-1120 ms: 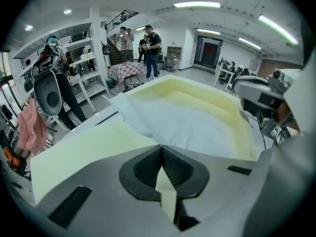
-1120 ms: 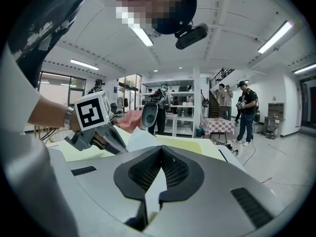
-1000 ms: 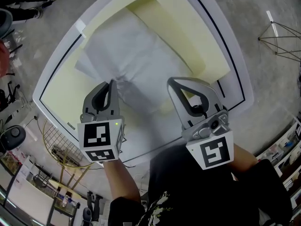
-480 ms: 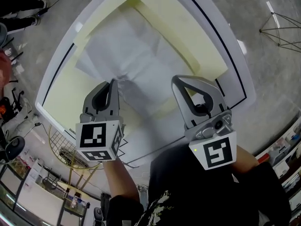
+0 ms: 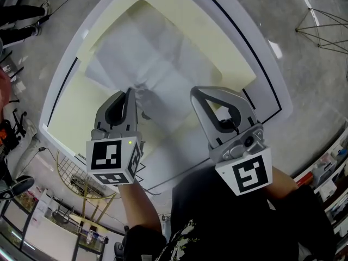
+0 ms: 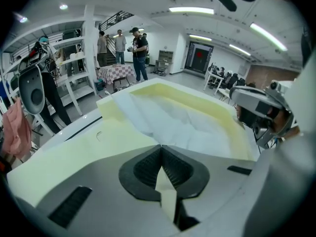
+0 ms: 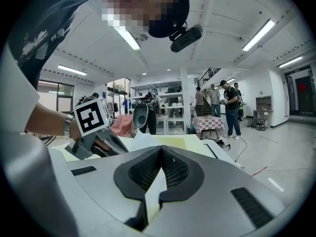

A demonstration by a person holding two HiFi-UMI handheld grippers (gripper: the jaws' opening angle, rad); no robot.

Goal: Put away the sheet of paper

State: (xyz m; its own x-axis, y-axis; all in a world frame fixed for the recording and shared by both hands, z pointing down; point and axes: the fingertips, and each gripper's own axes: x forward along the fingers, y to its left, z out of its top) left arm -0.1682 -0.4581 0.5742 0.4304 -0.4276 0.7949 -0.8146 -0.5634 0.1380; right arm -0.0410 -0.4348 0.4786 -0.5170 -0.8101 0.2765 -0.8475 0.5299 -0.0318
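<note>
One sheet of paper [image 5: 163,64] is all you have to move. It lies spread and creased on the pale yellow foam pad [image 5: 217,42], which sits on the white table [image 5: 166,165]. Expect it to be very light and limp. It will likely sag, fold or tear if you tug hard, and it may flutter if you swing it fast.

Your left claw [image 5: 132,91] is pressed together on the near edge, where the paper puckers into a small ridge. That edge looks like the sensible place to hold, deep enough that it cannot slip out. Your right claw [image 5: 206,91] is also pressed together, with nothing in it, and hangs over the pad just beside the sheet. A second pinch further along that near edge would probably keep the sheet from drooping.
</note>
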